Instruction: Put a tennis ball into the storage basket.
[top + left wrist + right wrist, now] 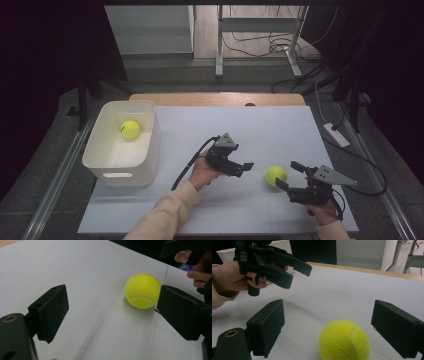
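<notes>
A yellow tennis ball lies on the white table top at the front right. My right gripper is open just right of it. In the right gripper view the ball sits low between the two black jaws, with a gap on each side. My left gripper is open, held above the table left of the ball and pointing toward it. In the left gripper view the ball lies ahead, close to the right jaw, with nothing between the jaws. A second tennis ball rests inside the white bin.
The bin stands at the table's left side. A wooden strip runs along the far edge. Beyond it are a desk frame and loose cables on the floor. A white power strip lies right of the table.
</notes>
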Motion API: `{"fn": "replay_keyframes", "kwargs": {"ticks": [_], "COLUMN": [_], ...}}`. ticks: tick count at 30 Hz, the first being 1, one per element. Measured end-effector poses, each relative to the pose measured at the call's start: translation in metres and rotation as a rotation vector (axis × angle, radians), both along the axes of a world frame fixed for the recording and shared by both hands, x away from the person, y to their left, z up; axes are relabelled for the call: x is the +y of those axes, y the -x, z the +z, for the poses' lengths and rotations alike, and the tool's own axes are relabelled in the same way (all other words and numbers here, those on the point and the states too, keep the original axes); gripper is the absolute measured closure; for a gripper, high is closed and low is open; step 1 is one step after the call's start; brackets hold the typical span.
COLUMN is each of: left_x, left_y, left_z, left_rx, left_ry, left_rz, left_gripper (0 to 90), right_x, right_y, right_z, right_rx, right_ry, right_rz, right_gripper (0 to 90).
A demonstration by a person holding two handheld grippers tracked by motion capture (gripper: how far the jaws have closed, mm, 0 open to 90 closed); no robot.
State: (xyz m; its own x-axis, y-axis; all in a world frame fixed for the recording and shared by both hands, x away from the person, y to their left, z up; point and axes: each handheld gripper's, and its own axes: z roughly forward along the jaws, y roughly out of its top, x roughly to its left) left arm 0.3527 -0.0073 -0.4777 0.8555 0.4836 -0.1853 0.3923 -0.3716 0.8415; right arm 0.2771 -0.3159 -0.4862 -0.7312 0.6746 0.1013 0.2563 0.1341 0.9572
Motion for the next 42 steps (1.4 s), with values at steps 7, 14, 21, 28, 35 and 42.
{"fn": "replay_keyframes", "kwargs": {"ticks": [7,14,21,28,35,42], "left_x": [-0.008,-0.014,-0.021,-0.029,-0.037,-0.045], "left_y": [-0.001,0.0,-0.002,-0.003,-0.003,-0.001], "left_z": [-0.003,-0.006,-0.011,-0.015,-0.017,-0.018], "left_rx": [0.0,-0.003,0.025,0.025,0.034,0.026], "left_ry": [-0.007,-0.023,-0.026,-0.041,-0.047,-0.057], "left_rz": [-0.018,-0.022,-0.021,-0.032,-0.04,-0.041], "left_gripper": [11.5,10.9,10.0,8.6,8.0,7.4], "right_x": [0.0,0.0,-0.001,0.0,0.0,0.0], "right_y": [0.001,0.001,0.001,0.001,0.001,0.001], "right_z": [0.001,0.001,0.003,0.003,0.003,0.003], "right_rx": [-0.004,-0.009,-0.011,-0.012,-0.01,-0.007], "right_ry": [0.001,-0.004,-0.013,-0.012,-0.01,-0.012], "right_rz": [-0.002,-0.004,-0.006,-0.002,0.001,0.003], "right_gripper": [11.7,11.7,11.7,11.7,11.7,11.7]}}
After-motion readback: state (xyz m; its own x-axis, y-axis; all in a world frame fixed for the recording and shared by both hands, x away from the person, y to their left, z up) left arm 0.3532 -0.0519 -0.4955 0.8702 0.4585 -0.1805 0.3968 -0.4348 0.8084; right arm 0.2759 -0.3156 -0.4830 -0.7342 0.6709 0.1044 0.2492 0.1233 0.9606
